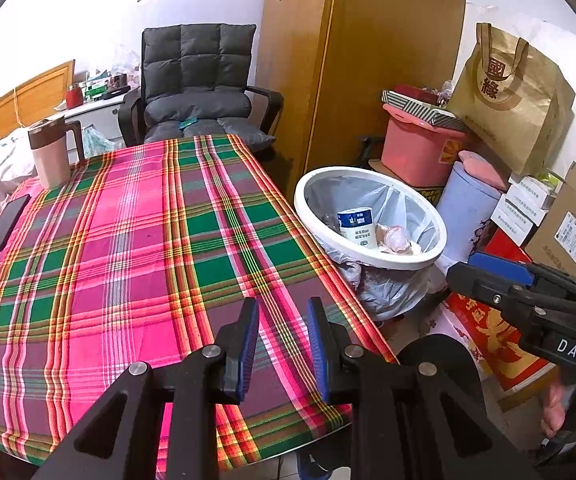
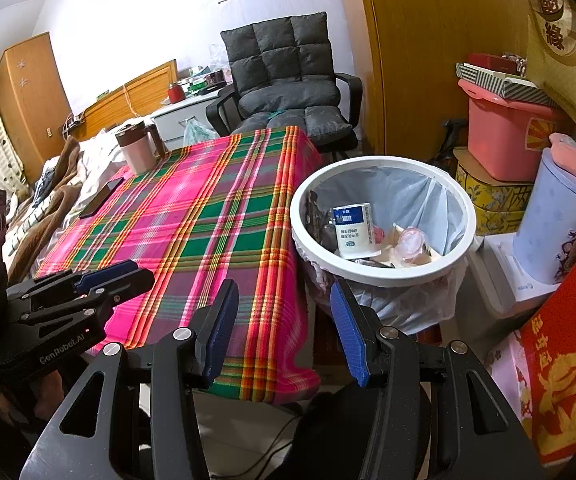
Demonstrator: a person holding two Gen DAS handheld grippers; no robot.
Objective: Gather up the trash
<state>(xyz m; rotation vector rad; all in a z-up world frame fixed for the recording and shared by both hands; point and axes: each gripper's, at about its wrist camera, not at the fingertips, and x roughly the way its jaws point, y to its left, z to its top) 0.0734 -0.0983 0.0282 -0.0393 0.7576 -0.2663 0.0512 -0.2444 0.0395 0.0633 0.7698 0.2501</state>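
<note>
so closest in, the left gripper [image 1: 282, 346] is hanging over the near edge of the table [image 1: 136, 240] with its jaws apart and nothing between the blue pads, so released and empty. the right gripper [image 2: 284, 328] is doing the same thing just off the table's corner, jaws spread a bit wider, also carrying nothing, and it's pointing roughly toward the bin.

just beyond that, the trash bin [image 2: 383, 272] is sitting on the floor right beside the table's right edge, lined with a plastic bag [image 2: 407, 304]. inside it a white and blue carton [image 2: 351, 230] is standing upright, with some crumpled pinkish wrappers [image 2: 407, 246] lying next to it. so that's where the trash is sitting right now, already in the bin.

moving further back, the plaid cloth is looking bare through the middle. the only things on it are a phone [image 1: 6, 224] lying flat near the left edge and a lidded mug [image 1: 50, 152] standing at the far corner, and neither reads as trash to me. behind all that a grey chair [image 1: 204, 92] is facing the far end.

my guess is the job's basically wrapping up: i'm not seeing any litter left on the table. anything on the floor is out of view though, so can't rule that out.
</note>
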